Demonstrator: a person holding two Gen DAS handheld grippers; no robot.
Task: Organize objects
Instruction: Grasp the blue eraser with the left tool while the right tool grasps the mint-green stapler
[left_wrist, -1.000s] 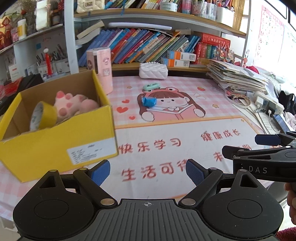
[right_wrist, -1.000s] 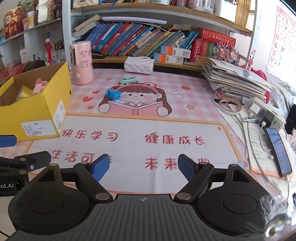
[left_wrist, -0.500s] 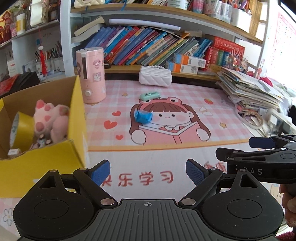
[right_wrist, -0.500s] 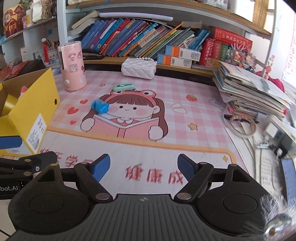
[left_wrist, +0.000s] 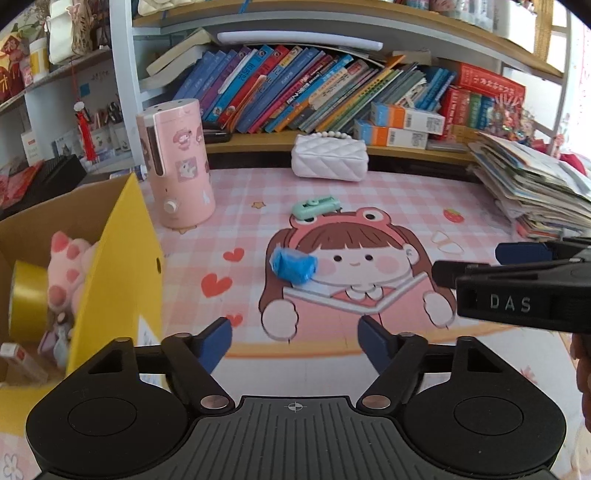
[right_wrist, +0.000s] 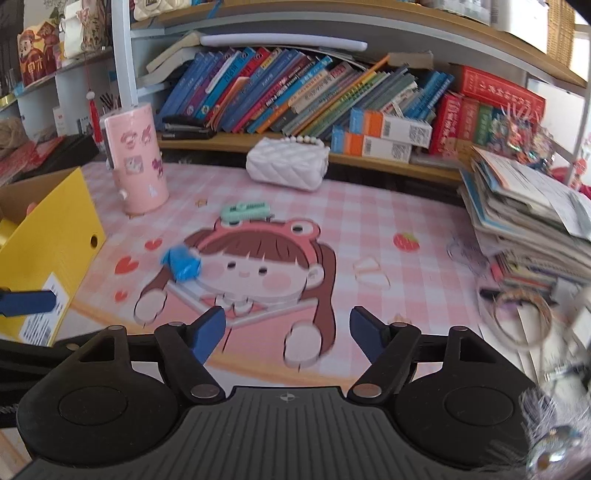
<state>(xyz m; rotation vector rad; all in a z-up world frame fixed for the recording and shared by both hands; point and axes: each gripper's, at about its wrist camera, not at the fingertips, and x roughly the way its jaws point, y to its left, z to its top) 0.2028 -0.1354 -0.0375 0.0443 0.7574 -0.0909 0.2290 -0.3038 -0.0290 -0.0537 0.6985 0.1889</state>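
Blue wad (left_wrist: 293, 265) lies mid-frame on the mat (left_wrist: 388, 206), ahead of both grippers.
Left gripper (left_wrist: 294, 339) and right gripper (right_wrist: 287, 332) gape wide, empty. Wad looks light, soft; pinch its middle.

on the tabletop (left_wrist: 388, 206), the box (left_wrist: 122, 266) stands at the left with a plush toy (left_wrist: 70, 266) and tape roll (left_wrist: 27, 295) inside. the crumpled wrapper (left_wrist: 293, 265) lies mid-mat, the clip (left_wrist: 316, 206) behind it, the purse (left_wrist: 328, 160) farther back, the paper stack (left_wrist: 532, 192) right.
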